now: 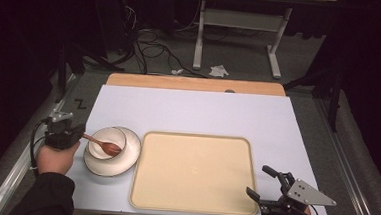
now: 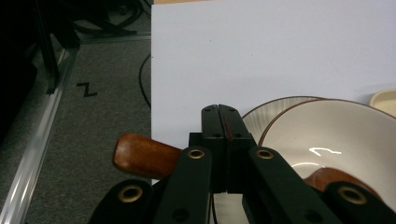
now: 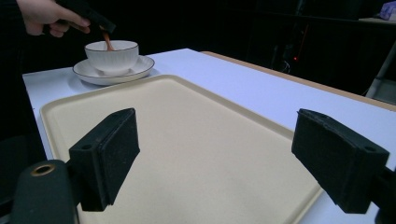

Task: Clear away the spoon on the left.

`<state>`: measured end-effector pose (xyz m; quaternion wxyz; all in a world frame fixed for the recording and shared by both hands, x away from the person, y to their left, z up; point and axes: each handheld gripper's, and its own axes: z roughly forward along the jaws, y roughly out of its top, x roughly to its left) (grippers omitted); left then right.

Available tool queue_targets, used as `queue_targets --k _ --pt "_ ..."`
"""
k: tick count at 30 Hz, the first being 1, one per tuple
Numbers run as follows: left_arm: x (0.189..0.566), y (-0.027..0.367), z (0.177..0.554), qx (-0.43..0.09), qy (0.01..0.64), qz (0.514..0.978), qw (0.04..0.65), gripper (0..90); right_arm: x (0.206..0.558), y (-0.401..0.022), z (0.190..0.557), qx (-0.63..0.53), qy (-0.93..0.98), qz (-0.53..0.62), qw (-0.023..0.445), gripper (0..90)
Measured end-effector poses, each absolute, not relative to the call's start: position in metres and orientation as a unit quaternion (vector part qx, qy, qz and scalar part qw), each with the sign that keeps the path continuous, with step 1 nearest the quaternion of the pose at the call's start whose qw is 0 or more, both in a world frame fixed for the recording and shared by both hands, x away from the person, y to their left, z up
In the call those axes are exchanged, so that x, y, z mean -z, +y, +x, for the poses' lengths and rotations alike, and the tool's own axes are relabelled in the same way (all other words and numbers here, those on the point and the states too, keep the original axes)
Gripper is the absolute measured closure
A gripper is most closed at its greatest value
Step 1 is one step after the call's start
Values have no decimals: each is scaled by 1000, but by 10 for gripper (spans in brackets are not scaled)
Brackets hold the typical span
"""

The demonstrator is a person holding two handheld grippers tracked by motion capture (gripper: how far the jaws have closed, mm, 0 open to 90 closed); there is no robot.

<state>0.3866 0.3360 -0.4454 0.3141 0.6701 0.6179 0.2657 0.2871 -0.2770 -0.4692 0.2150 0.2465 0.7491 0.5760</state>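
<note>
Left gripper (image 1: 74,133) sitting at table's left edge, jaws pressing tight on handle of brown wooden spoon (image 1: 104,145). Spoon head resting inside white round bowl (image 1: 107,143); bowl standing on white saucer with dark rim (image 1: 131,156). Beige rectangular plastic tray (image 1: 194,173) lying just right of saucer. Right gripper (image 1: 263,183) hovering at tray's near right corner, jaws gaping wide, gripping nothing.

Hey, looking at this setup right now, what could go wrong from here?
The left gripper pinches the wooden spoon by its handle; levering it could tip the bowl off its saucer. That saucer sits near the table's left edge, so a nudge might push it off.
</note>
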Motion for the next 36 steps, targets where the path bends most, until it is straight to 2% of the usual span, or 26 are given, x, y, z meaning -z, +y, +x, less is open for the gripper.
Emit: queue_targets --k 16,36 --pt "449 350 358 -271 614 667 323 900 468 -277 286 -578 749 246 212 161" --pt "454 349 314 -283 602 668 333 900 467 -277 286 -579 747 244 216 161"
